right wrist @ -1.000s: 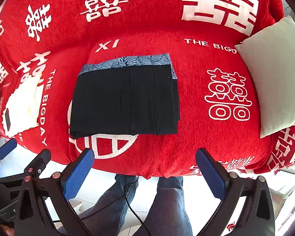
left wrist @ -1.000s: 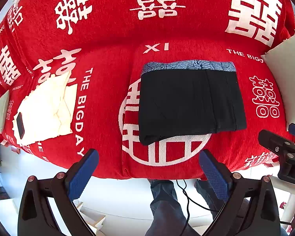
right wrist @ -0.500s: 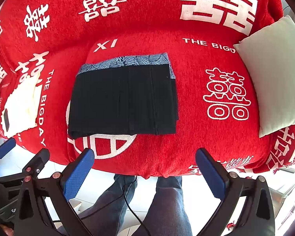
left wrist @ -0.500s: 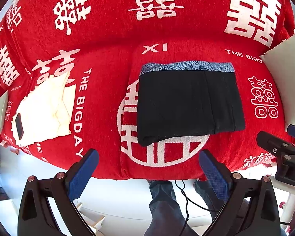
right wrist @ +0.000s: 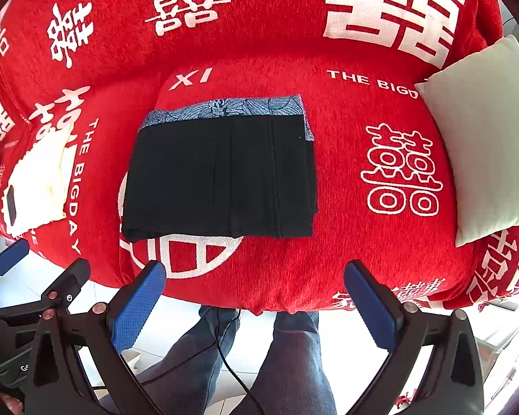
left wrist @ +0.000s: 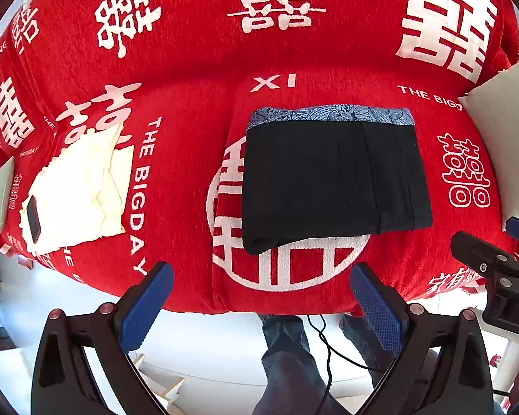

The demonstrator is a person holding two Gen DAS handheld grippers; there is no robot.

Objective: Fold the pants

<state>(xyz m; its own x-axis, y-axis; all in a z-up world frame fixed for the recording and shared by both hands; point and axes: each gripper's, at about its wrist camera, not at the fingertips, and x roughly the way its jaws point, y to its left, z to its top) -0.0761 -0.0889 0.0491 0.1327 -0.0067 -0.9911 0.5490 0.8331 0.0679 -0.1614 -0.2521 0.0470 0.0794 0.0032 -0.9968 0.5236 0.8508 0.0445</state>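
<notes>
One folded black pants lay on red printed sofa cover; two grippers, left and right, both spread apart, empty.

Left wrist view: set above and in front of the sofa's front edge, facing its backrest, looking down between the left claw.
Right wrist view: same stance, further right, behind the right claw.
Shared: sofa seat, black pants, white pillow.
</notes>
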